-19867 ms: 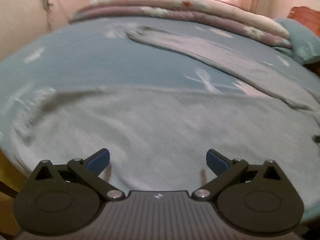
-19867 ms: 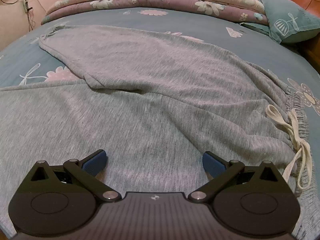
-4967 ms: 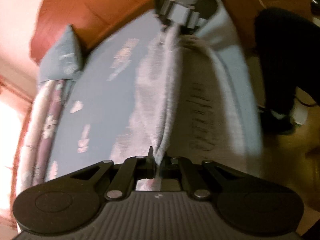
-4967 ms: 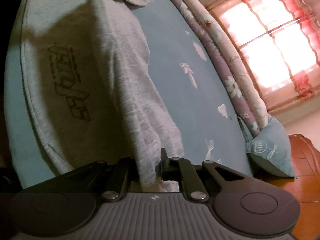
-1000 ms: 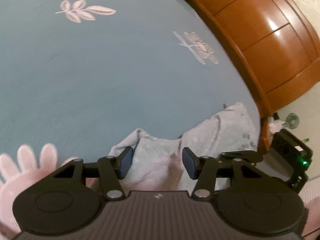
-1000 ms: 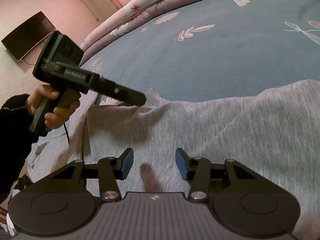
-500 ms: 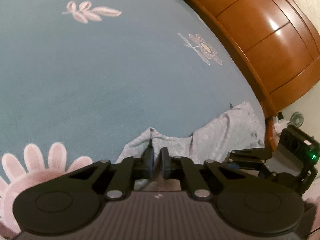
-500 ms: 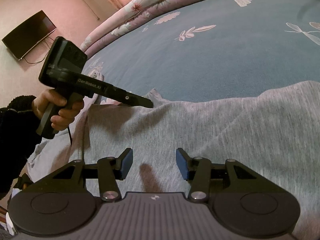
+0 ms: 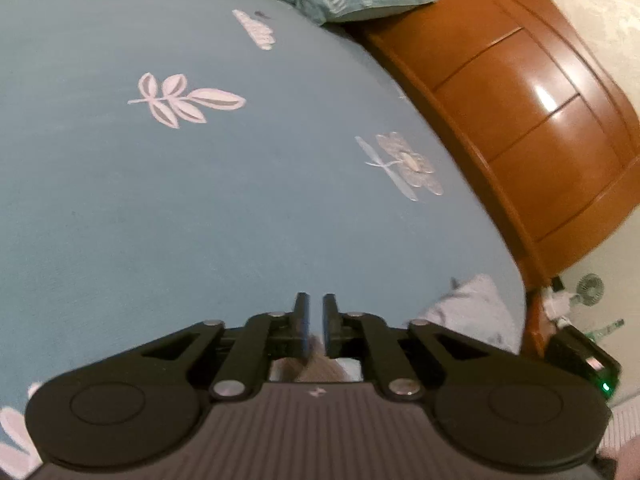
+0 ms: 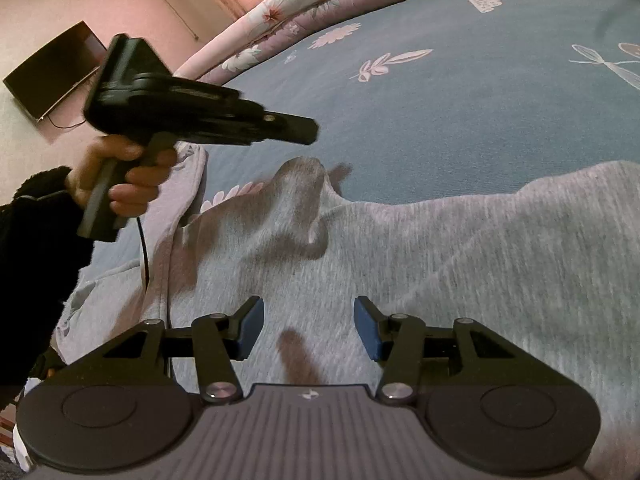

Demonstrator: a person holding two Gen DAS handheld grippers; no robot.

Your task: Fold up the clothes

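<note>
The left black two-finger gripper (image 9: pixel 315 312) points downward, its jaws a narrow slit apart and opening, with nothing pinched between the blue pads. From the right wrist view it hangs in the air, gripped by the handle in the person's left hand (image 10: pixel 120 184), whose wrist is covered by a black fuzzy sleeve (image 10: pixel 36 264). The right black two-finger gripper (image 10: pixel 309 328) tilts downward with its blue-padded fingers (image 10: pixel 250 326) standing about half apart, nothing between them.
</note>
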